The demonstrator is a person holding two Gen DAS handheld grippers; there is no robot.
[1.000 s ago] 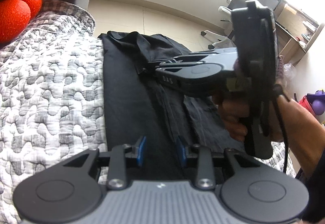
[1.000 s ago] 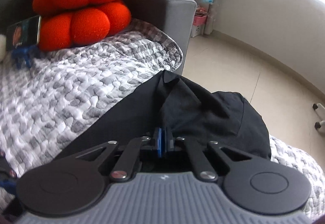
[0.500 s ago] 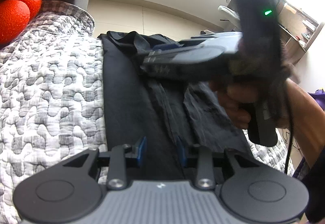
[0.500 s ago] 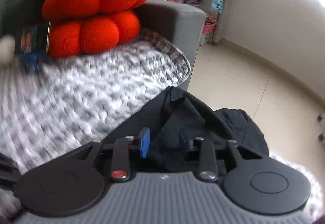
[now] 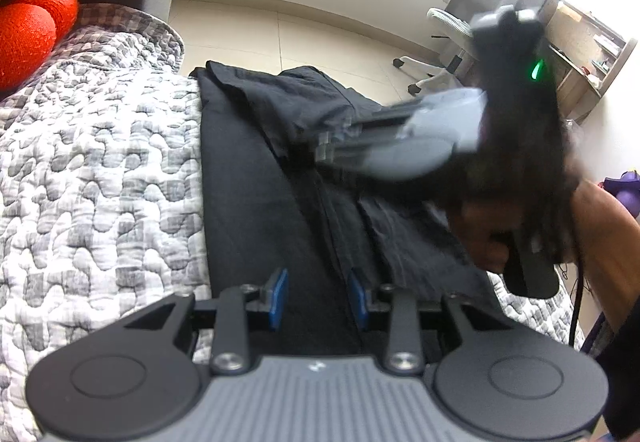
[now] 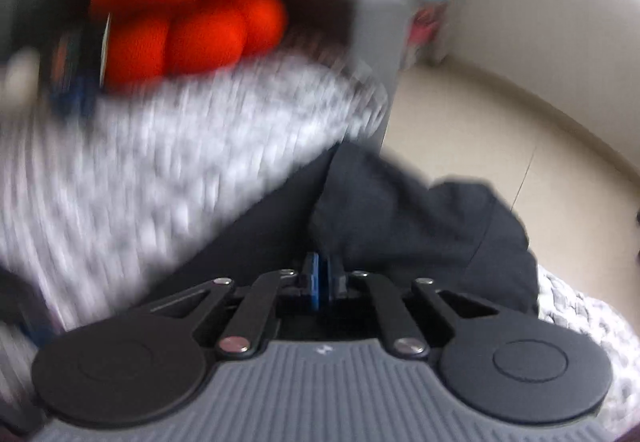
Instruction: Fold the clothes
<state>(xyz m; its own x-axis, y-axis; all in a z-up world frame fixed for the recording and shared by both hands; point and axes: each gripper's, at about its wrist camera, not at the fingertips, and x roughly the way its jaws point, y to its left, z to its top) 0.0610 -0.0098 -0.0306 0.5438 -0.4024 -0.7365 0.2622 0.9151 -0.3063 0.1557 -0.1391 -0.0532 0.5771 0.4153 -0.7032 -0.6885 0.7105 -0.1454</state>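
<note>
Right tool pinching black garment; left tool spread.

I am seeing the right tool (image 6: 319, 278) clamping a fold of the black garment (image 5: 256, 177) lying on the grey quilted blanket (image 5: 100, 169); left tool (image 5: 318, 296) is hovering spread above it.

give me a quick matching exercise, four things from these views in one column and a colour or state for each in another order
Things:
1. left gripper
2. right gripper
3. garment
4. cushion

States:
A. orange-red, at the sofa arm
B. fingers apart, nothing between them
C. black, spread on the quilt
D. fingers together, pinching black cloth

Pairs: 1-B, 2-D, 3-C, 4-A
</note>
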